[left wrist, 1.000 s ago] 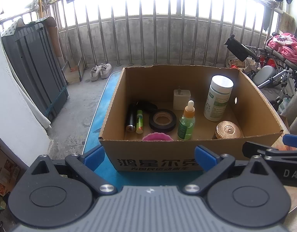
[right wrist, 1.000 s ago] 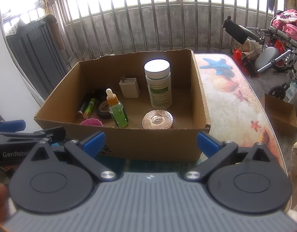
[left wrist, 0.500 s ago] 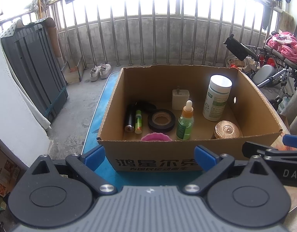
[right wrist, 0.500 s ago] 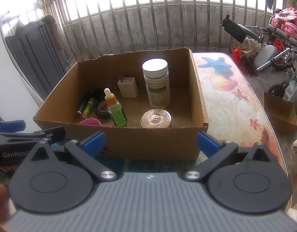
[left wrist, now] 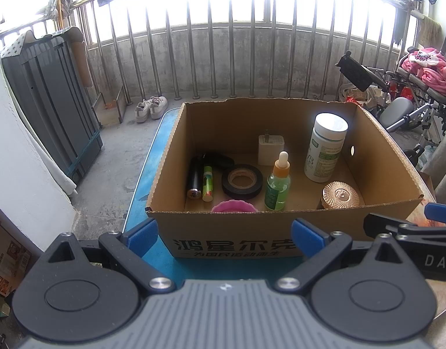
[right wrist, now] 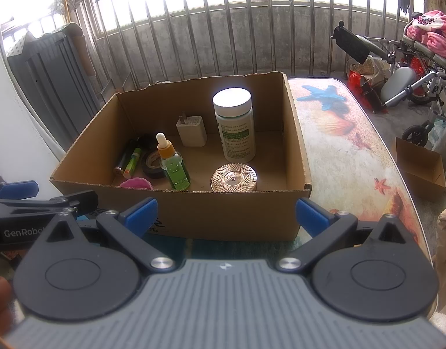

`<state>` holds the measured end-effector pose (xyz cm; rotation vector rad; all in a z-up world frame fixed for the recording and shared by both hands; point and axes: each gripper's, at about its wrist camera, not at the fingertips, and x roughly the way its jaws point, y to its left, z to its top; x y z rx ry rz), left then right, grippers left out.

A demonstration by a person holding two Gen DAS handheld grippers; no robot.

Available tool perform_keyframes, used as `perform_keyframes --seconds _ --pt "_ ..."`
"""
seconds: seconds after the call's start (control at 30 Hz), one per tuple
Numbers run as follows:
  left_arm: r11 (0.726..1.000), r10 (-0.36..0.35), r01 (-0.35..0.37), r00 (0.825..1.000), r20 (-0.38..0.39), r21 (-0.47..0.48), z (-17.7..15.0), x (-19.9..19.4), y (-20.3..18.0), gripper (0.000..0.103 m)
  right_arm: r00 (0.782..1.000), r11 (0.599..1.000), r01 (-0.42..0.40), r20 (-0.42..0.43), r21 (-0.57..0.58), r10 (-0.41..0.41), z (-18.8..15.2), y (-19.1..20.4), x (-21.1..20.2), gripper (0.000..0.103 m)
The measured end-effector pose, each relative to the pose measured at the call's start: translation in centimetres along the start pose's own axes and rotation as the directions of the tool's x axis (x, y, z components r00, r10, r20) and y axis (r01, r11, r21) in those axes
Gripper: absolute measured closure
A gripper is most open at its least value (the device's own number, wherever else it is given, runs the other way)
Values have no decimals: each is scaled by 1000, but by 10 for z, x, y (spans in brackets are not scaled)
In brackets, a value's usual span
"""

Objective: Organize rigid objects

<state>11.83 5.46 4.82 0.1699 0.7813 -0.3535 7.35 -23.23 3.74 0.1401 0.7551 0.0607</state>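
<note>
Brown corrugated cardboard box (left wrist: 252,232), open-topped, sits on a table (right wrist: 348,151) covered with a beach-print cloth of starfish and shells. Both tools are held short of the box's near wall, none of their fingers inside it.

Left gripper (left wrist: 224,234): blue-tipped fingers spread wide, nothing between them. Right gripper (right wrist: 226,213): likewise spread wide and empty. Each tool appears at the edge of the other's view, so they are side by side.

Box contents, all on the floor of the box:
- white bottle (left wrist: 324,151) with a green label, upright, toward the far right.
- white charger plug (left wrist: 271,149), standing near the back wall, just left of the bottle.
- green dropper bottle (left wrist: 278,187) with orange collar, upright, centre front.
- black tape roll (left wrist: 242,181), lying flat, just left of the dropper bottle.
- black cylinder (left wrist: 194,180) and a green tube (left wrist: 207,183), lying side by side at the left.
- copper-coloured ribbed lid (left wrist: 340,196), front right, below the white bottle.
- pink scalloped dish (left wrist: 234,206), against the near wall, mostly hidden by it.

Behind the table: metal railing (left wrist: 223,58), a pair of shoes (left wrist: 151,108) on the concrete floor.
</note>
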Motion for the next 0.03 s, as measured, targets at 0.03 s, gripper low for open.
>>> perform_keyframes --seconds 0.03 --pt "1000 0 0 1000 0 0 0 0 0 4 1000 1000 0 0 0 0 0 0 0 1"
